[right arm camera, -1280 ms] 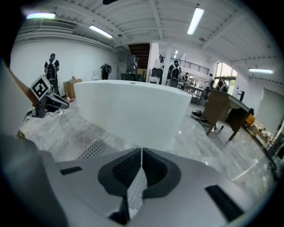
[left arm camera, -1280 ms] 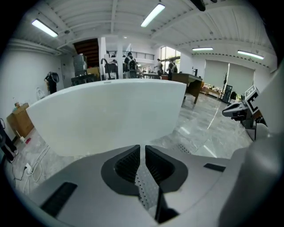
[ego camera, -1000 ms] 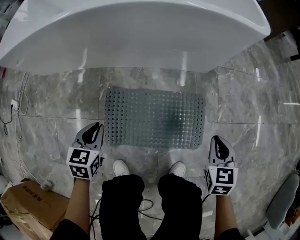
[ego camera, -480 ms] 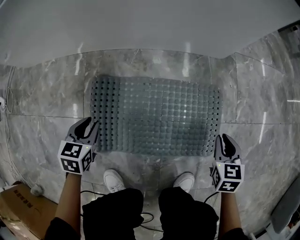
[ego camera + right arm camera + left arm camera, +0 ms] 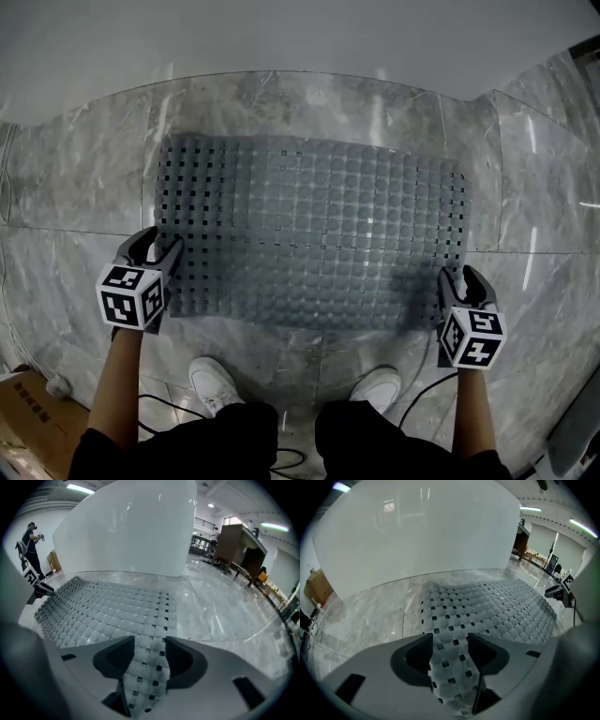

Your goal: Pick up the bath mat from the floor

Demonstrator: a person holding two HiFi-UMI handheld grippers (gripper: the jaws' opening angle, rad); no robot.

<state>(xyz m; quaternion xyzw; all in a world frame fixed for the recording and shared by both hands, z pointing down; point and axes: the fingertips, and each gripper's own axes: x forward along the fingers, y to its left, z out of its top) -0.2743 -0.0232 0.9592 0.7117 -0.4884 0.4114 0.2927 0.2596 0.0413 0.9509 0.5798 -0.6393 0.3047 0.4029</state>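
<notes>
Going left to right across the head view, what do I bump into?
Left tongs, bath mat, right tongs. Both tongs' jaws have just been opening, with the bath mat showing between them.

Dim overhead light, fisheye-warped edges

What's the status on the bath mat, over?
Left gripper and right gripper open, just opened. Bath mat edge between fingers, ungripped. Mat flat on floor. Nothing lying on it.
</notes>
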